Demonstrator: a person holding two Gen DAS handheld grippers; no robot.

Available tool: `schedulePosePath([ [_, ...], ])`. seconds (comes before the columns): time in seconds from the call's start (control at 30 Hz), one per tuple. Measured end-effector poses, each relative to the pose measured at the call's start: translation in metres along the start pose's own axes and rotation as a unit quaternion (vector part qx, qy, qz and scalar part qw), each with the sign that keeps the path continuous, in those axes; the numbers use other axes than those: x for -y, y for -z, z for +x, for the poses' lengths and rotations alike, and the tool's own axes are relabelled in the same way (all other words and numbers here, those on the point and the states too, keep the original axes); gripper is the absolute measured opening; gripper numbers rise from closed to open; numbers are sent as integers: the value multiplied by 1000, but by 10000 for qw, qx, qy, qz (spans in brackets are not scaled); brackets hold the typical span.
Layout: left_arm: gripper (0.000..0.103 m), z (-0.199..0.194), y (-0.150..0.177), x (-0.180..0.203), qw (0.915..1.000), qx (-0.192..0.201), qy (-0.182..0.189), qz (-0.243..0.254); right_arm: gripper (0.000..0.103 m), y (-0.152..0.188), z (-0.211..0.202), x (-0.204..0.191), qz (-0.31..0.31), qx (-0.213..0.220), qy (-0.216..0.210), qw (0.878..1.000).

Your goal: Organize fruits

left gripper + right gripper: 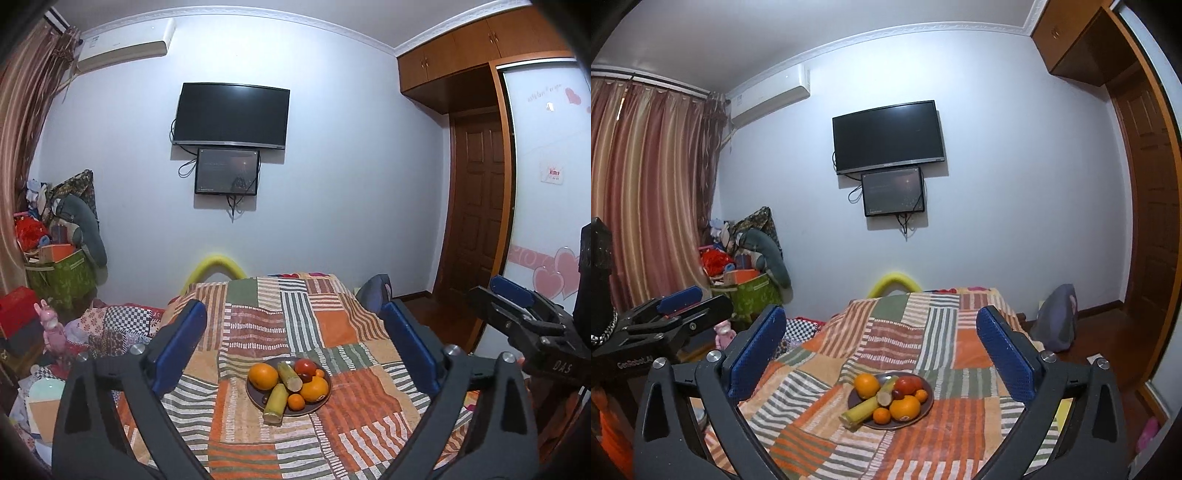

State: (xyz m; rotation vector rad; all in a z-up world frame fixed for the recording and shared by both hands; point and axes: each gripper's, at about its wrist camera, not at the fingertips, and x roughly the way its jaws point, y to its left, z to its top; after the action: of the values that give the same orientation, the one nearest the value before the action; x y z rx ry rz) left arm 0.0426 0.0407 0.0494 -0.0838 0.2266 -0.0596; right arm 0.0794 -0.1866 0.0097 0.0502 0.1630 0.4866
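— So, where's the fruit?
— On a dark plate (pixel 255 400) on the bed's striped blanket (pixel 258 314): two oranges (pixel 263 376), two small tangerines (pixel 296 402), a red apple (pixel 305 366) and two pale-green cane pieces (pixel 276 403).
— And each claw?
— Left claw (pixel 295 347) is spread wide, holding nothing, above the plate. Right claw (pixel 881 354) is likewise released and apart from the fruit.

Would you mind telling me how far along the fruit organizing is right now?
Nothing looks done: oranges, sugarcane pieces and red fruit all sit piled on the plate. Nothing is in hand; the left gripper and right gripper are open, empty. All sorting remains.
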Motion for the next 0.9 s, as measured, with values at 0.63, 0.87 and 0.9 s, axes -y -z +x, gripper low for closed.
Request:
schedulePosePath([
  [0.63, 103, 2, 3, 0, 9999, -70, -92, 25, 103, 3, -12, -7, -132, 71, 37, 9999],
  [0.87, 103, 3, 5, 4, 9998, -100, -133, 78, 103, 3, -14, -7, -139, 95, 59, 9998],
  [0.9, 103, 3, 5, 4, 9998, -101, -140, 90, 103, 3, -14, -7, -133, 98, 71, 9998],
])
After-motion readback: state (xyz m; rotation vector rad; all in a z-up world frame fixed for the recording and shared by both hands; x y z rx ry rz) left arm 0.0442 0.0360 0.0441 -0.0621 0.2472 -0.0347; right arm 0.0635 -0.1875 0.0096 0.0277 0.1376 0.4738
